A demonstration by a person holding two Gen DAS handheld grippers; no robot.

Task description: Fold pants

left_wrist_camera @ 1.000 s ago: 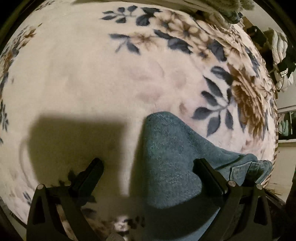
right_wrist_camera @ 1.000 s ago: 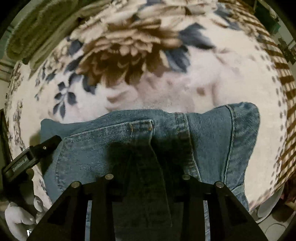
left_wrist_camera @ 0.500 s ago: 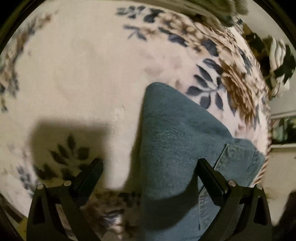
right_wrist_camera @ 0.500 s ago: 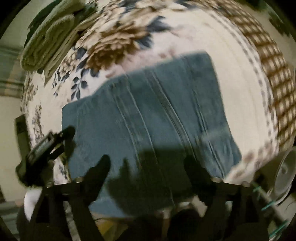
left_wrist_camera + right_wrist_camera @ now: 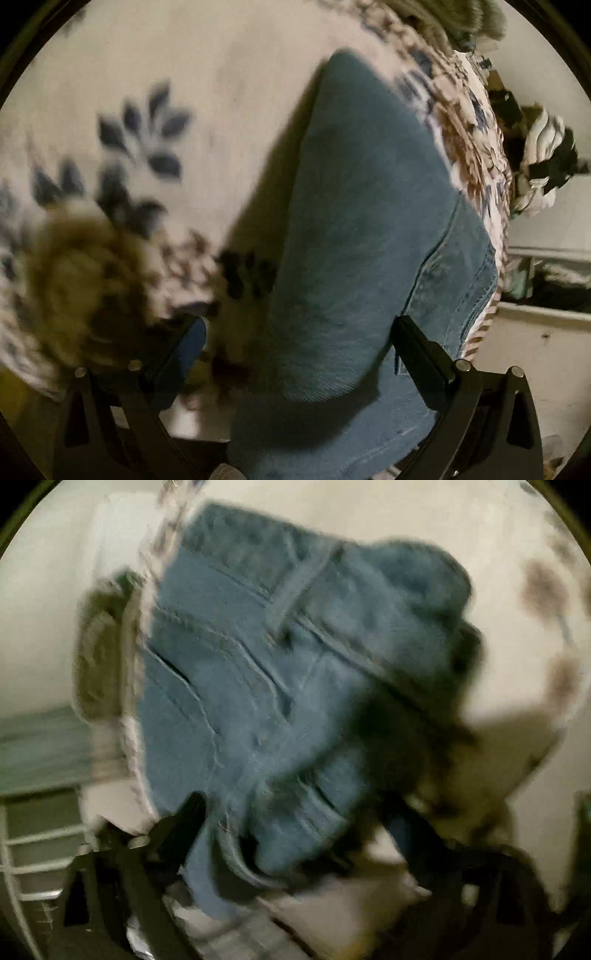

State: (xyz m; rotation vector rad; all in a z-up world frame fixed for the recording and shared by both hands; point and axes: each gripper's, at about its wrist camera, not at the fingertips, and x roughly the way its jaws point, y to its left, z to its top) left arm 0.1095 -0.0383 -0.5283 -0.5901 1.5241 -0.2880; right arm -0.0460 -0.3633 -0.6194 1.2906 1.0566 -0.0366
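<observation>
Folded denim pants lie on floral bed blanket, directly ahead of left claw, its fingers spread apart, unloaded. Right claw blurred; fingers look apart. Denim heavy, stiffish, grippy: take thick seamed waistband edge.

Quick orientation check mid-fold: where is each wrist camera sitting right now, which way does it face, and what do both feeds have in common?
Left wrist: behind the left tongs, looking down along them at the folded jeans on the floral blanket; both black fingers spread wide.
Right wrist: behind the right tongs, facing the jeans' pocket and seam side close up; heavily blurred, dark fingers only partly readable.
Shared: the same jeans and blanket.
</observation>
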